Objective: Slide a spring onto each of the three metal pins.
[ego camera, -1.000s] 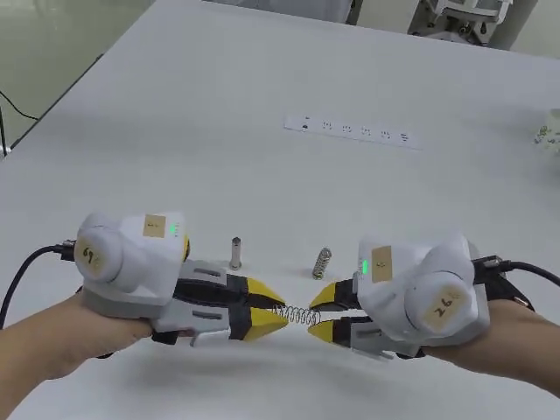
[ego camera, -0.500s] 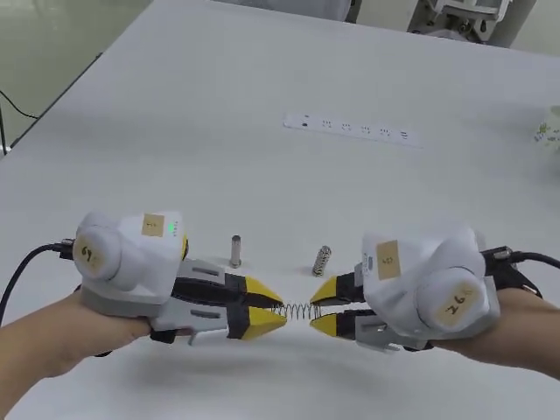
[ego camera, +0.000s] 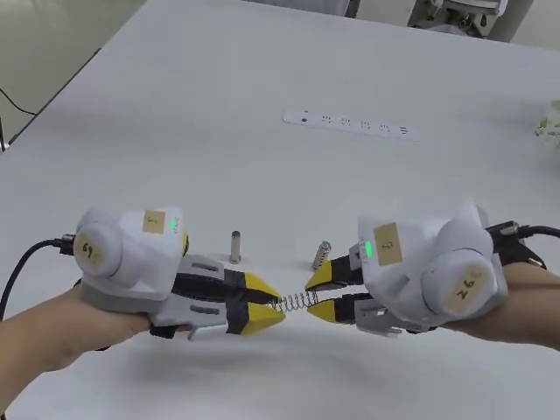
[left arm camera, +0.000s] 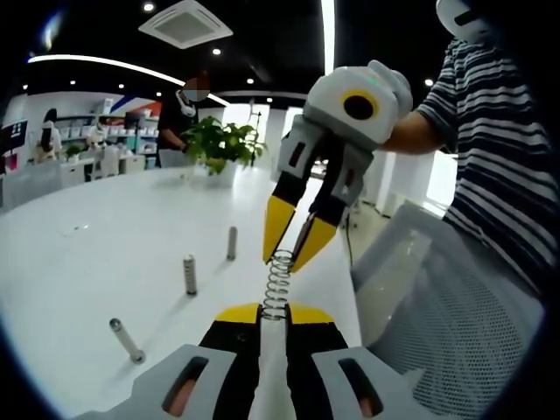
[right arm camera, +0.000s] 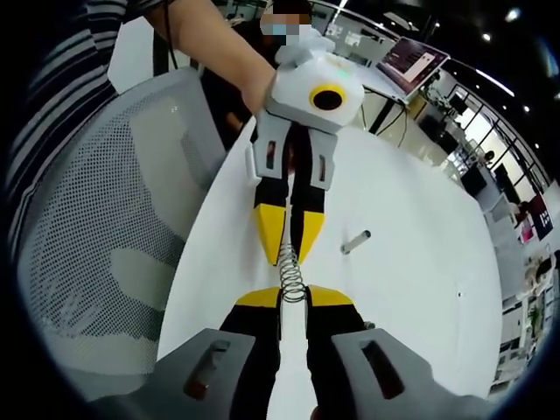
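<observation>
We hold the spring (ego camera: 296, 302) above the worktop (ego camera: 262, 166). The left gripper (ego camera: 269, 304) has its fingers pinched on the spring's 9 o'clock end, and the right gripper (ego camera: 311, 296) on its 3 o'clock end. A bare pin (ego camera: 234, 246) stands at 11 o'clock.

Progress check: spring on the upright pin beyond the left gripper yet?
No, the upright pin is bare; the spring hangs in the air.

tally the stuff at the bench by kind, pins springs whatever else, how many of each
metal pins: 3
springs: 2, a held spring between both tongs, another on a pin
power strip: 1
total: 6
</observation>
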### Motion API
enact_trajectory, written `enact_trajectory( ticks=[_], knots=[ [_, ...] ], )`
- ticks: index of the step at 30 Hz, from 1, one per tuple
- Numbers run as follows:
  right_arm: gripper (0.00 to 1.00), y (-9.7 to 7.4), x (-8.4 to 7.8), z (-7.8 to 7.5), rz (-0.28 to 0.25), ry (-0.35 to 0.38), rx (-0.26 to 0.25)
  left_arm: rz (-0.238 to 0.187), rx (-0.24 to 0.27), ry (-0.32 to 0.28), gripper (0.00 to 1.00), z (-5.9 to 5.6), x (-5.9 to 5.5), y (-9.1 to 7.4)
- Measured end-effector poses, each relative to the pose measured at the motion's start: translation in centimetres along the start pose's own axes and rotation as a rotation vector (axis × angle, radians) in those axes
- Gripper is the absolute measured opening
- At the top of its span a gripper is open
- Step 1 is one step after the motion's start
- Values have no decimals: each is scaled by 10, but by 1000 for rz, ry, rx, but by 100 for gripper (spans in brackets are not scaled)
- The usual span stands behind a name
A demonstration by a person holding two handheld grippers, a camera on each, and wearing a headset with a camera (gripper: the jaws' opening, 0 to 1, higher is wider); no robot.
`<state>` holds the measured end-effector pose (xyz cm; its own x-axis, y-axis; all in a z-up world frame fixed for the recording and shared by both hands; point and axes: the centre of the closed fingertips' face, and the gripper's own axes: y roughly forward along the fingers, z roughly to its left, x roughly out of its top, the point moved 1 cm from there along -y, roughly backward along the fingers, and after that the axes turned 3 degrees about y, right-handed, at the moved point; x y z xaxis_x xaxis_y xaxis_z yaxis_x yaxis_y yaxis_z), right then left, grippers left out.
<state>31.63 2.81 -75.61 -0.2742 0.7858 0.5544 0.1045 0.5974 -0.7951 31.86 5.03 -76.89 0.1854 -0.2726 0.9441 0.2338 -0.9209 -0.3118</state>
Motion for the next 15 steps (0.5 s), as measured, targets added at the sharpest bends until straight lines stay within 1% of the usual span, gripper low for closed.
enact_trajectory(
  ticks=[11,15],
  knots=[
    [7,-3,9,-1,-14,-17,21,3,-3,7,2,0,-1,1],
    [7,-4,14,-1,-33,-7,31,6,-6,10,2,-1,-2,2]
  ],
)
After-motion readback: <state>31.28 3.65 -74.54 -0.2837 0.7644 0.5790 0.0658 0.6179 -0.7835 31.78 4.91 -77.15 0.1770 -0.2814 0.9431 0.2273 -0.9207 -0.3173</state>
